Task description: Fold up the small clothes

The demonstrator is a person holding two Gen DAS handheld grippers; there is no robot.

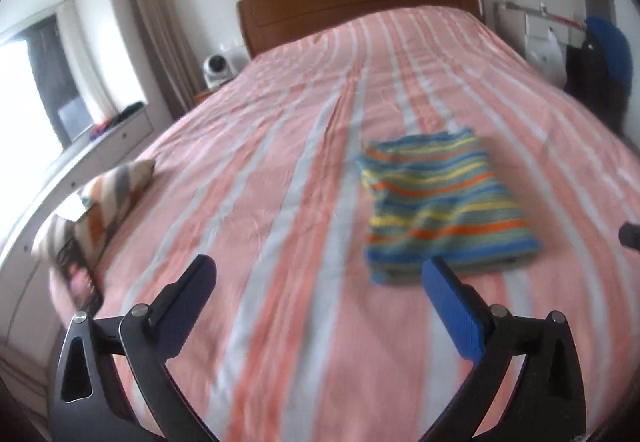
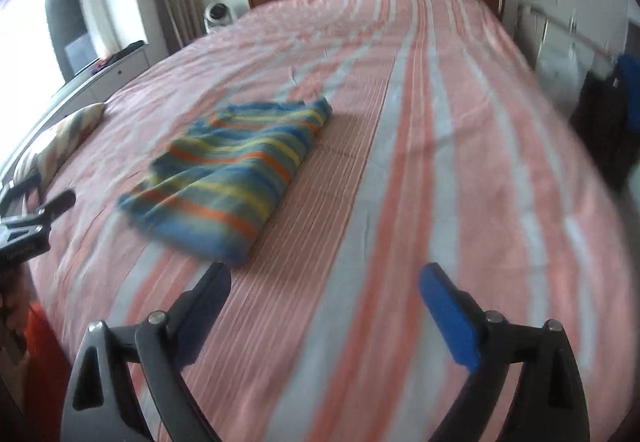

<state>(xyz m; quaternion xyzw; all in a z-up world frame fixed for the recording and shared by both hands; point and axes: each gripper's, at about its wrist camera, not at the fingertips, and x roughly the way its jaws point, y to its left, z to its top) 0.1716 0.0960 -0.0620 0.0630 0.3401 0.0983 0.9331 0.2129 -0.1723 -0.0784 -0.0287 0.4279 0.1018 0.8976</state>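
We see a wide bed under a pink-and-grey striped cover (image 1: 280, 170), its near end cut off. A folded, blue knit garment with orange and yellow stripes (image 1: 444, 202) lies blurred mid-bed. Our left gripper (image 1: 320, 274) and right gripper (image 2: 326, 282) hang above the cover, jaws wide apart and empty.
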